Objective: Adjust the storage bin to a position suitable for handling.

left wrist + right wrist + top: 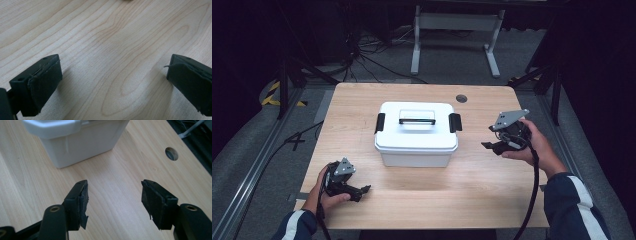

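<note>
A white lidded plastic box [416,134] with a clear handle [417,117] and two black side latches stands in the middle of the wooden table [472,185]. My left gripper [366,189] rests low on the table near its front left, open, with bare wood between the jaws [112,82]. My right gripper [487,145] hangs above the table to the right of the box, open and pointing toward it. In the right gripper view its jaws [113,202] frame bare wood, and the box's near corner [75,142] lies ahead.
A round cable hole [461,98] sits near the table's far right edge. Beyond the table stand a white frame [456,30], loose cables on the grey floor and dark stands at both sides.
</note>
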The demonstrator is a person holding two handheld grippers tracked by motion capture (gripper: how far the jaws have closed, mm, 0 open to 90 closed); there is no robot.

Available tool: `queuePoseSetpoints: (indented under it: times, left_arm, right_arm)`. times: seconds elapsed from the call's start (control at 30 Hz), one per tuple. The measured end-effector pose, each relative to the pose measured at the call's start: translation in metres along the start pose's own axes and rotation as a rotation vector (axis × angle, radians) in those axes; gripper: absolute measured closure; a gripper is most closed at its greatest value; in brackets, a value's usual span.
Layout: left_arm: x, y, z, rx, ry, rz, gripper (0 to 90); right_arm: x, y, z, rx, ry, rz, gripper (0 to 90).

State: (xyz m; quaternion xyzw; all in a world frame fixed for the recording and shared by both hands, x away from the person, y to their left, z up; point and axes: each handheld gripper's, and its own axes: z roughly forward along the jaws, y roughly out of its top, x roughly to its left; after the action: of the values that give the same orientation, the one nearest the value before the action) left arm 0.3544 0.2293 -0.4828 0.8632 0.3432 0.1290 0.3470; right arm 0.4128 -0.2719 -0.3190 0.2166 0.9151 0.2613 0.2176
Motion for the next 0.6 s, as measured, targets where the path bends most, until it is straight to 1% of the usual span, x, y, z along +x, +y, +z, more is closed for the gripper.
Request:
queuePoseSetpoints:
  times: [0.17,0.27,0.3,0.33,0.4,0.43,0.6]
  left_arm:
    - [0.0,0.0,0.0,0.0,0.0,0.0,0.4]
    - [0.0,0.0,0.0,0.0,0.0,0.0,0.4]
    - [0.0,0.0,0.0,0.0,0.0,0.0,0.4]
    - [0.0,0.0,0.0,0.0,0.0,0.0,0.4]
    - [0.0,0.0,0.0,0.0,0.001,0.001,0.4]
    - [0.0,0.0,0.0,0.004,0.0,-0.005,0.4]
    - [-0.001,0.0,-0.001,0.004,0.0,-0.008,0.4]
  right_arm:
    - [0.0,0.019,-0.003,-0.001,0.007,-0.048,38.9]
    - [0.001,0.03,-0.003,-0.004,0.002,-0.065,39.0]
    - [0.001,0.03,-0.003,-0.004,0.002,-0.065,39.0]
    - [0.001,0.034,-0.003,-0.004,0.009,-0.076,39.3]
    - [0.002,0.041,-0.002,0.006,0.006,-0.094,39.3]
    - [0.003,0.045,-0.001,0.005,0.007,-0.109,39.5]
    - [0.004,0.053,-0.001,0.001,0.011,-0.126,39.7]
